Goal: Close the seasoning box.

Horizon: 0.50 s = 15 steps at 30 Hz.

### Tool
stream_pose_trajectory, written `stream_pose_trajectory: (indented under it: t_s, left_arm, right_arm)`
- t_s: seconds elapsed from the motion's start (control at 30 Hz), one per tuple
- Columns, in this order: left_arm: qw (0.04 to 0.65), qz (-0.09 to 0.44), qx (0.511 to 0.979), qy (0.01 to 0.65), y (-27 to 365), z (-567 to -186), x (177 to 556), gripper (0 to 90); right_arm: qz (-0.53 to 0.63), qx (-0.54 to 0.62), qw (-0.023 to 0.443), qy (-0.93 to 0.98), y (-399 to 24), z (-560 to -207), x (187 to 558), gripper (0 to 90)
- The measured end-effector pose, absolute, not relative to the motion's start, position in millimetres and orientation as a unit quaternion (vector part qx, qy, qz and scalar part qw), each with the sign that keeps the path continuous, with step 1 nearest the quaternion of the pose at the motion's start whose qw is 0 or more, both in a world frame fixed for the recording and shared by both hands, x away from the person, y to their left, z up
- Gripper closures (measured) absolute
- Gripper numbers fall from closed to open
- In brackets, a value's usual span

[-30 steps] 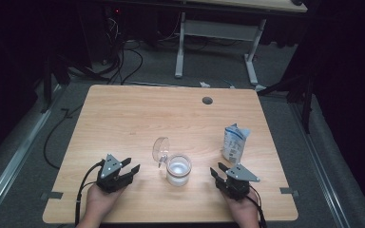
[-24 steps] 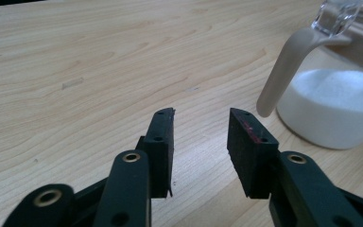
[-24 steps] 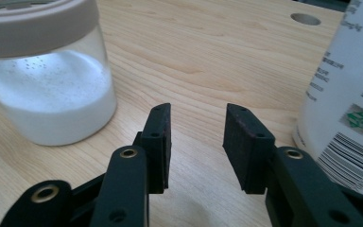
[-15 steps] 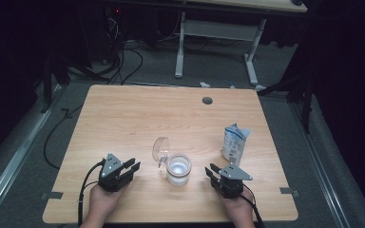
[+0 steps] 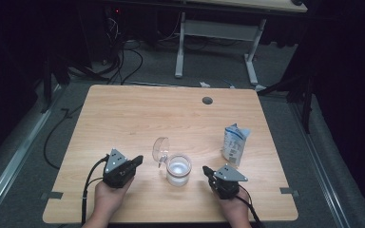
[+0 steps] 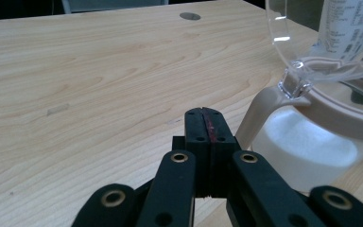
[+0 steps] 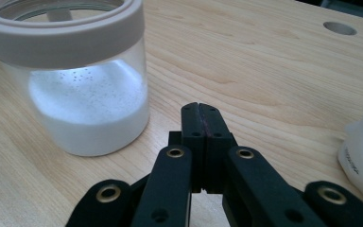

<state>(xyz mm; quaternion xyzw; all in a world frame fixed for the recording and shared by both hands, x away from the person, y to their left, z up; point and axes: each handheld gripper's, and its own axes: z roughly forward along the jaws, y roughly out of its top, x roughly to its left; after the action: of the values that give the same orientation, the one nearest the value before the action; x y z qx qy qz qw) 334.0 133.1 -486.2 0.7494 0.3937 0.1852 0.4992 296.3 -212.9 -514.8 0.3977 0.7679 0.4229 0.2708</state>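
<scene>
- A clear jar [image 5: 178,169] stands near the front middle of a wooden table [image 5: 138,114], partly filled with white powder, its clear hinged lid [image 5: 160,149] flipped open.
- The left gripper [image 5: 132,163] rests just left of the jar, jaws pressed together, holding nothing.
- The right gripper [image 5: 208,172] rests just right of it, jaws also together and empty.
- A white pouch [image 5: 234,144] stands near the jar, on its right.
- The jar looks rigid, smooth and probably slippery; its beige collar [image 7: 61,33] seems the surest grip.
- The pouch likely crumples; pinch its top.
</scene>
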Motion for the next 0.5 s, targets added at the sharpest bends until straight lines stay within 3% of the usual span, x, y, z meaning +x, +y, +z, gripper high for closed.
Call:
stream_pose_trajectory:
  t_s: [0.5]
  left_arm:
    - [0.510,0.181,0.748,0.384,110,-470,342,90.0]
  right_arm:
    - [0.426,0.372,0.261,0.782,-197,-514,295,90.0]
